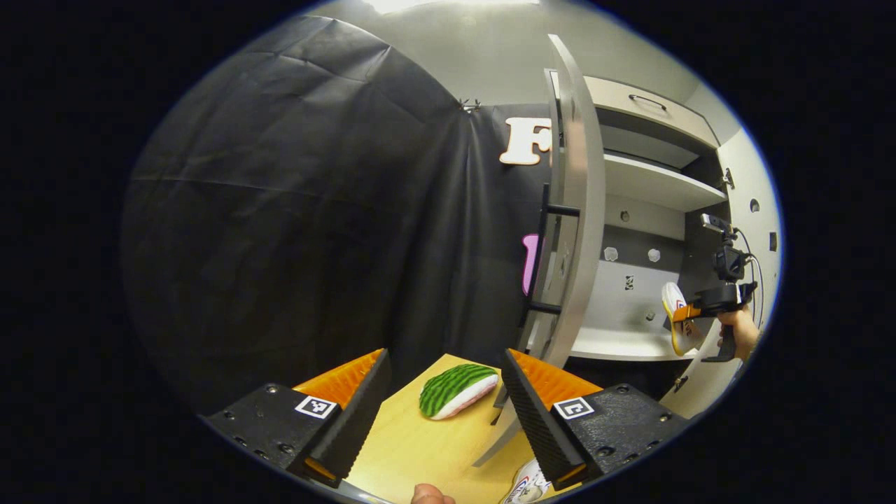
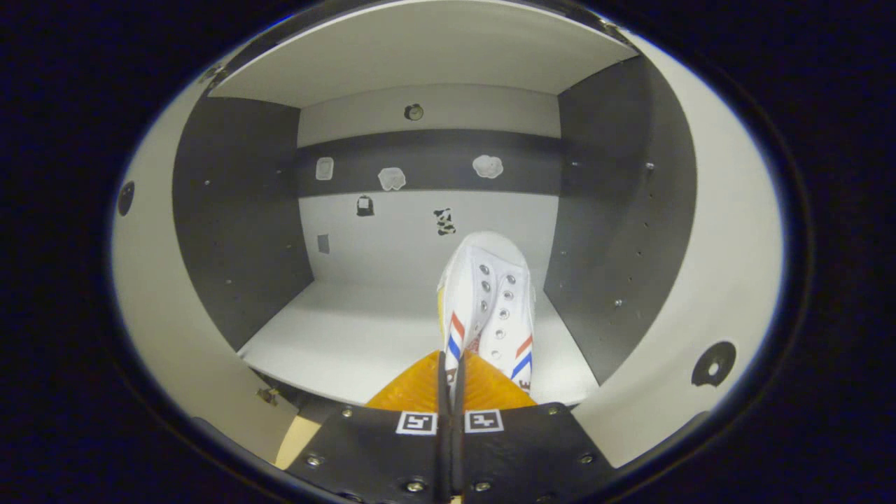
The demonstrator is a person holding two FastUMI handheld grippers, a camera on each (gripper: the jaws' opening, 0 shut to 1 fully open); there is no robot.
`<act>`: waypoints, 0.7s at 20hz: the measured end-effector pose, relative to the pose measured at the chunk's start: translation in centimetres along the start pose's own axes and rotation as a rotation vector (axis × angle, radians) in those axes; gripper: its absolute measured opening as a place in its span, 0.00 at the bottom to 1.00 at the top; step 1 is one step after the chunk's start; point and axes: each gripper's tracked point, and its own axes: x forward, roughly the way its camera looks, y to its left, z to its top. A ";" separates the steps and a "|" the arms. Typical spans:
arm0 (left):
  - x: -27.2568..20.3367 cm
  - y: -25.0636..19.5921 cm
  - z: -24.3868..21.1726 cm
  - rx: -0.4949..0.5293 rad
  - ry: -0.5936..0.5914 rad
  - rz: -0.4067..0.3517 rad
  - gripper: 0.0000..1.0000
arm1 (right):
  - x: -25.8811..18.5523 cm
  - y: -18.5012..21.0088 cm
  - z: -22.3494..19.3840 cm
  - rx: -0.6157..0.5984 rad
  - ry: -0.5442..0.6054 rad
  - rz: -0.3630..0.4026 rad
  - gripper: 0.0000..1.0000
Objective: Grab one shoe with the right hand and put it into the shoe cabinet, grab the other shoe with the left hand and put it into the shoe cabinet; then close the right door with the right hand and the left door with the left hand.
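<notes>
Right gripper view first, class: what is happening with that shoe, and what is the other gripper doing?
A person works a gripper in each hand. The right gripper is clamped on a white shoe and holds it inside the open shoe cabinet, above the bottom shelf. The left gripper is open and holds nothing, above a wooden table where a green-striped item lies. The cabinet's left door stands open.

The white sneaker (image 2: 490, 301) carries red and blue diagonal stripes on its sides and a yellow sole edge. The shoe cabinet (image 2: 231, 210) has dark grey inner side walls, a pale grey back panel crossed by a dark band, and a light shelf floor. Beside the cabinet's open door (image 1: 577, 210), on the light wooden desk (image 1: 420, 448), lies a green-striped, white-edged plush (image 1: 457, 389).
</notes>
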 end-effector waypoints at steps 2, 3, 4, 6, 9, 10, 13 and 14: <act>0.4 0.4 0.0 0.003 0.003 0.039 0.94 | 2.7 0.0 0.8 0.000 0.004 -0.003 0.00; 0.5 0.6 0.0 0.001 0.002 0.057 0.97 | 4.2 -0.2 0.8 -0.001 0.012 -0.013 0.00; 0.5 0.8 0.1 0.000 -0.002 0.073 0.97 | 5.6 -0.4 0.6 -0.004 0.023 -0.027 0.00; 0.7 1.3 0.1 -0.002 0.000 0.109 0.97 | 7.6 -0.8 -0.5 -0.022 0.057 -0.045 0.00; 0.6 1.5 -0.3 -0.008 0.012 0.127 0.94 | 9.3 -0.8 -1.7 -0.037 0.084 -0.060 0.00; 0.5 1.5 -0.3 -0.004 0.015 0.124 0.97 | 9.6 -0.6 -2.3 -0.056 0.094 -0.058 0.00; 0.4 1.6 -0.3 0.004 0.013 0.115 0.94 | 10.2 0.5 -3.7 -0.111 0.111 -0.042 0.01; 0.4 1.5 -0.3 0.005 0.015 0.105 0.97 | 10.3 0.5 -3.3 -0.126 0.092 -0.053 0.01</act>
